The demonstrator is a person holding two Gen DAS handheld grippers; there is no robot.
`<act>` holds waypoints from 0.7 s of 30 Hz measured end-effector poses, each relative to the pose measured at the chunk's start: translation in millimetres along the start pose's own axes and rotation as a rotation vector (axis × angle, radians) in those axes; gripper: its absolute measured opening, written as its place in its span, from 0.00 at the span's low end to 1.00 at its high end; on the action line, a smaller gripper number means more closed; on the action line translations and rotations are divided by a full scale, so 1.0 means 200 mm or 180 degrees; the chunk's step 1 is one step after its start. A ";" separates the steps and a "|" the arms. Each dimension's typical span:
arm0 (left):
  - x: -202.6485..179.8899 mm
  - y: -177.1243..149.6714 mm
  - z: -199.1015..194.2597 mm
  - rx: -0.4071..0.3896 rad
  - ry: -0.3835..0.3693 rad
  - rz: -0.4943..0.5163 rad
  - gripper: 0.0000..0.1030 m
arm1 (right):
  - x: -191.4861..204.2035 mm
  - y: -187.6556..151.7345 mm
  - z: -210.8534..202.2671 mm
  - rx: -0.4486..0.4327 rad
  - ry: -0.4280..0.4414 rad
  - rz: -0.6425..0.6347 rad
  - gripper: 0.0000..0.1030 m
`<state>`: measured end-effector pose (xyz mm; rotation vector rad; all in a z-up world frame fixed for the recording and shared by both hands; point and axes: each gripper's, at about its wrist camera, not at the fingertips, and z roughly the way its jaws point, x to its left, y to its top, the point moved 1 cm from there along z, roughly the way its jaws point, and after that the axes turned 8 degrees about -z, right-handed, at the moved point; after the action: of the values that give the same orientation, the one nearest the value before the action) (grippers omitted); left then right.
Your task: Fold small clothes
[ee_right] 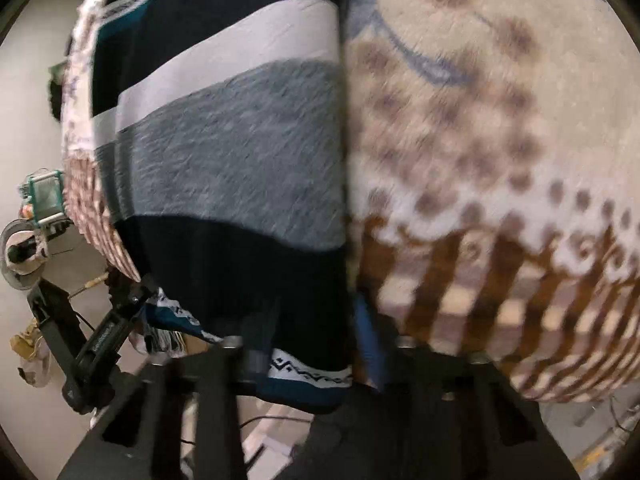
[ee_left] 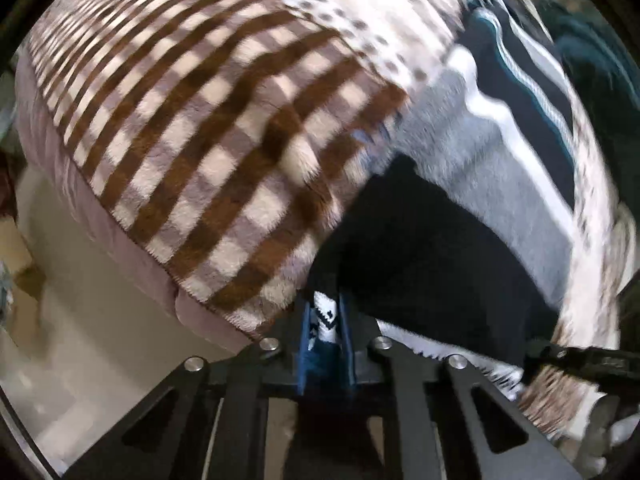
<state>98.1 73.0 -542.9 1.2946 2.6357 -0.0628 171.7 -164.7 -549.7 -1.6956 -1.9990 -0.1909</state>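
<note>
Navy, grey and white striped sweater (ee_right: 224,168) lies on the checked fleece blanket (ee_left: 192,128), its patterned hem pinched at six o'clock by the left gripper (ee_left: 326,320) and right gripper (ee_right: 352,344), so the fold seems underway; next, carry the hem across evenly.

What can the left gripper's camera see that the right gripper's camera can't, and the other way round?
Only the left wrist view shows the blanket's pink underside and the left gripper shut on the garment's patterned hem.

Only the right wrist view shows clutter on the floor and the right gripper, shut at the garment's edge, though blur hides the contact.

Both show the striped garment lying on the checked and dotted blanket, and each shows the other gripper at its edge.
</note>
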 end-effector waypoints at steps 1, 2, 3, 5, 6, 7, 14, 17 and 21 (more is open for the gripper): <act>0.00 -0.01 0.03 0.0046 0.0072 0.0043 0.12 | 0.02 -0.03 -0.01 -0.0075 -0.0125 -0.0130 0.07; 0.00 -0.02 0.04 0.0101 0.0099 0.0029 0.13 | 0.02 -0.04 -0.01 -0.0116 -0.0266 -0.0233 0.06; 0.00 -0.02 0.01 0.0134 0.0121 0.0038 0.14 | 0.01 -0.07 -0.01 -0.0120 -0.0360 -0.0277 0.06; -0.03 -0.01 -0.10 0.0105 0.0242 0.0171 0.15 | -0.05 -0.09 -0.02 -0.0089 -0.0287 -0.0148 0.06; -0.04 0.02 -0.18 0.0054 0.0276 0.0230 0.15 | -0.06 -0.08 -0.05 -0.0060 -0.0154 -0.0115 0.07; -0.09 0.05 -0.29 -0.0061 0.0236 0.0274 0.16 | -0.07 -0.07 -0.08 -0.0036 -0.0063 -0.0098 0.07; -0.50 0.57 -0.67 -0.0622 -0.0735 0.0116 0.74 | -0.11 0.16 -0.60 -0.0662 0.0086 0.0042 0.53; -0.78 0.92 -0.65 -0.0722 -0.0950 0.0210 0.74 | -0.15 0.39 -0.79 -0.0948 0.0164 0.0237 0.54; -1.17 1.38 -0.47 -0.0690 -0.0920 0.0569 0.74 | -0.13 0.82 -0.92 -0.1251 -0.0077 0.0368 0.54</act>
<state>437.9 72.4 -388.9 1.3284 2.2108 0.0576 383.2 -230.2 -438.8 -2.0536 -1.9666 -0.5552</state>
